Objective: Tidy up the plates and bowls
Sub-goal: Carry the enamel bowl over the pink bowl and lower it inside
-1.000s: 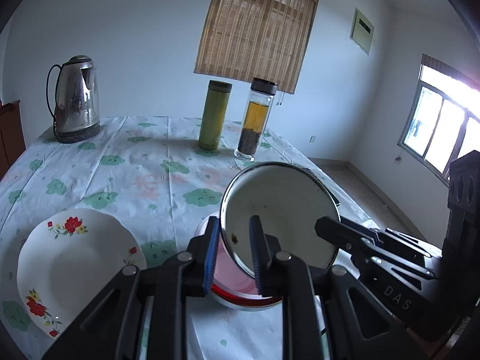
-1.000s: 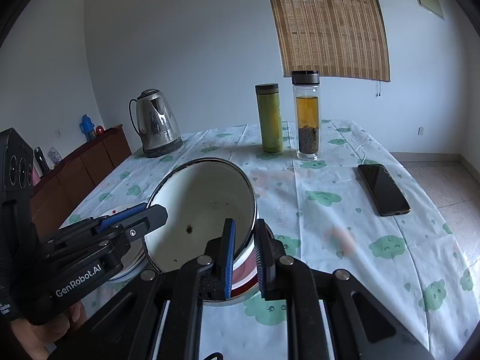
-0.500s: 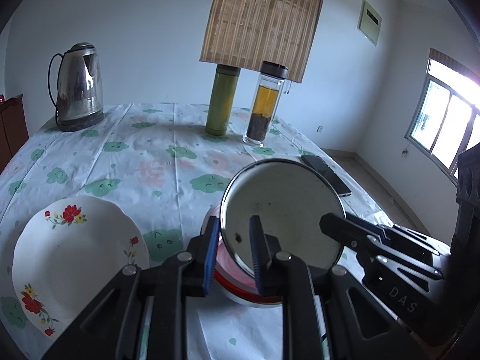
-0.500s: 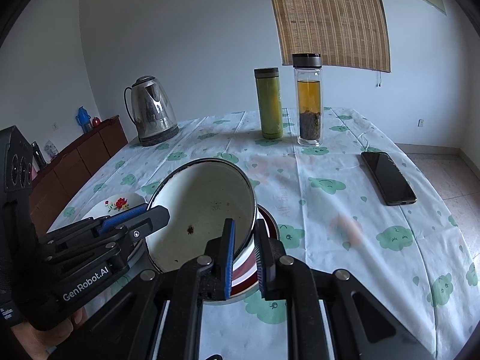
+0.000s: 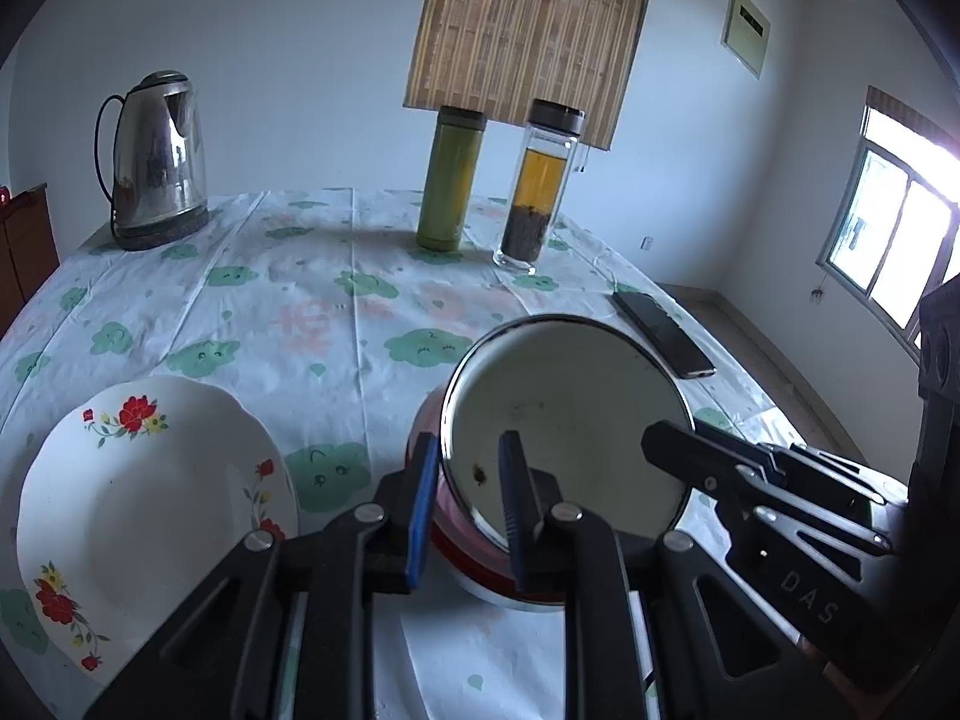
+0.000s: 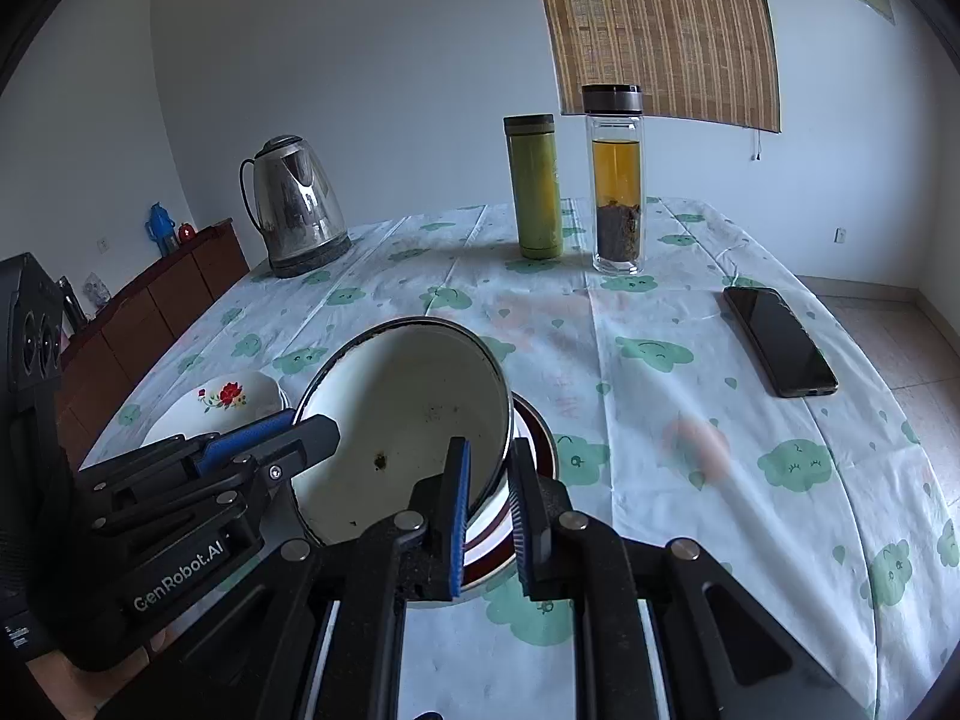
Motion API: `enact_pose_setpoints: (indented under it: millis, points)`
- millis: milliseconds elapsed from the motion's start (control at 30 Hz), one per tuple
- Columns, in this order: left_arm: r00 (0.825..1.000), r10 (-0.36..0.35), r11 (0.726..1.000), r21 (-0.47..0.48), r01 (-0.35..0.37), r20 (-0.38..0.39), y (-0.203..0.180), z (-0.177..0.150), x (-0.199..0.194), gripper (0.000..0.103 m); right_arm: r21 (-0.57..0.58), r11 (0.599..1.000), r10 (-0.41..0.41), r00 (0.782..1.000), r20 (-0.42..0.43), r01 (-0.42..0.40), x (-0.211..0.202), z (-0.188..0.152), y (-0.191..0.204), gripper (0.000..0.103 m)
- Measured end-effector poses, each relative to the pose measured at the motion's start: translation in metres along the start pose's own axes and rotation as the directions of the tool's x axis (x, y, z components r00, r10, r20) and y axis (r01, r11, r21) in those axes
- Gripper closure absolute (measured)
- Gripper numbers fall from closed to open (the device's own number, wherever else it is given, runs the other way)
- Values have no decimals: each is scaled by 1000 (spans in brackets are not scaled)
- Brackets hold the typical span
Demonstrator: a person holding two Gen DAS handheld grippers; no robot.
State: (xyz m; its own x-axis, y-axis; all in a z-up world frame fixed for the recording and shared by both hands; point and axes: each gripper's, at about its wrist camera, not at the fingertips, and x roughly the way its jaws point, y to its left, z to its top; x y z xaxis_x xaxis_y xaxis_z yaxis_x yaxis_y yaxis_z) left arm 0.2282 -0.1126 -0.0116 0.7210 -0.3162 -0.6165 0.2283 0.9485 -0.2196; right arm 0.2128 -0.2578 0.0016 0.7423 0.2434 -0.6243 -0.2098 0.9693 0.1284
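Observation:
A white enamel bowl (image 5: 576,420) with a dark rim and red outside is held tilted between both grippers. My left gripper (image 5: 465,501) is shut on its left rim. My right gripper (image 6: 486,498) is shut on its right rim; it also shows in the left wrist view (image 5: 750,480). The bowl (image 6: 408,414) hangs over a second red-rimmed bowl (image 6: 534,432) that stands on the table. A white plate with red flowers (image 5: 138,492) lies to the left, also seen in the right wrist view (image 6: 222,399).
A steel kettle (image 5: 156,162) stands at the back left. A green flask (image 5: 450,180) and a glass tea bottle (image 5: 540,186) stand at the back middle. A black phone (image 6: 777,339) lies to the right. The table (image 6: 750,480) has a cloud-pattern cloth.
Both grippers and the held bowl have risen a little and tipped back; the table items sit lower in view. The grips have not changed.

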Motion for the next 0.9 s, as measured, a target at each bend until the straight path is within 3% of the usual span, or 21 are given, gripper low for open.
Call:
enact_pose_setpoints:
  millis: [900]
  points:
    - [999, 7, 1000, -6, -7, -40, 4, -3, 11, 85, -2, 1000, 2, 998, -69, -2, 15, -2, -2, 88]
